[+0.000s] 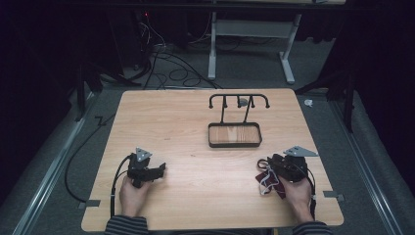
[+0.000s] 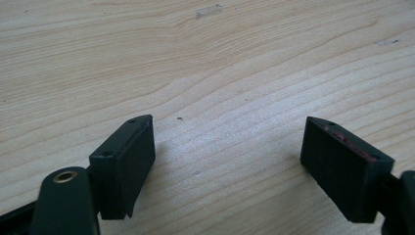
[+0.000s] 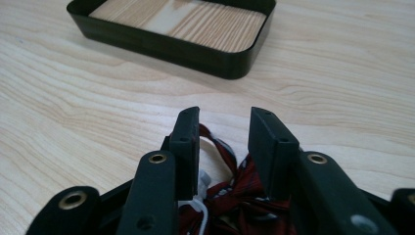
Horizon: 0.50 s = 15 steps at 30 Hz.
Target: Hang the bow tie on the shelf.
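Jaws of the right gripper [image 3: 224, 128] straddle a red cloth [image 3: 235, 188].

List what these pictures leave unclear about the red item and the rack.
- Red patterned cloth item: right gripper view, the right hand-held gripper covers it; whether the jaws pinch it is unclear.
- Same item, high view: too small to identify.
- Grey object on the rack: too small to name.
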Tool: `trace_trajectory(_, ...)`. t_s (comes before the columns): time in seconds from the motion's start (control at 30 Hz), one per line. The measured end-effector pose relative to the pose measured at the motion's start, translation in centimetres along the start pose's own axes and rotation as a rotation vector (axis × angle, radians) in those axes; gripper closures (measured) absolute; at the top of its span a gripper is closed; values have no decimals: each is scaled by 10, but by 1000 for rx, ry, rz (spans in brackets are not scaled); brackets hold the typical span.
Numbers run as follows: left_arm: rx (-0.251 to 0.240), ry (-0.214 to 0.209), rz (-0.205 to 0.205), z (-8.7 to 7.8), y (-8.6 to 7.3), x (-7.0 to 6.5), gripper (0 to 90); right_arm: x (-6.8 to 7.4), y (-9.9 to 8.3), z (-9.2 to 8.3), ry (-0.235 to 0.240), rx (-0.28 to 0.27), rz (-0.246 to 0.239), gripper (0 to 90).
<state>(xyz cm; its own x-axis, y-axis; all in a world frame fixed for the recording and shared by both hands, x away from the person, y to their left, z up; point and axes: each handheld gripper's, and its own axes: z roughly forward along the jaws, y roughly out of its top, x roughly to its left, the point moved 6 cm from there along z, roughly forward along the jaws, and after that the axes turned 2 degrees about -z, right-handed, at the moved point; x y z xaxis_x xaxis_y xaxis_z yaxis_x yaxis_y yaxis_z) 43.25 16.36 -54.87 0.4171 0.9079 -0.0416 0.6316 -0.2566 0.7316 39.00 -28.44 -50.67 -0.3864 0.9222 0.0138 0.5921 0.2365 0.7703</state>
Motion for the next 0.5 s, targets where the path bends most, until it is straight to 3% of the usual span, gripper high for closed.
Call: trace_trajectory(0.5, 0, -1, -1, 0, 0, 0, 210, 10, 5, 27, 20, 69, -34, 692)
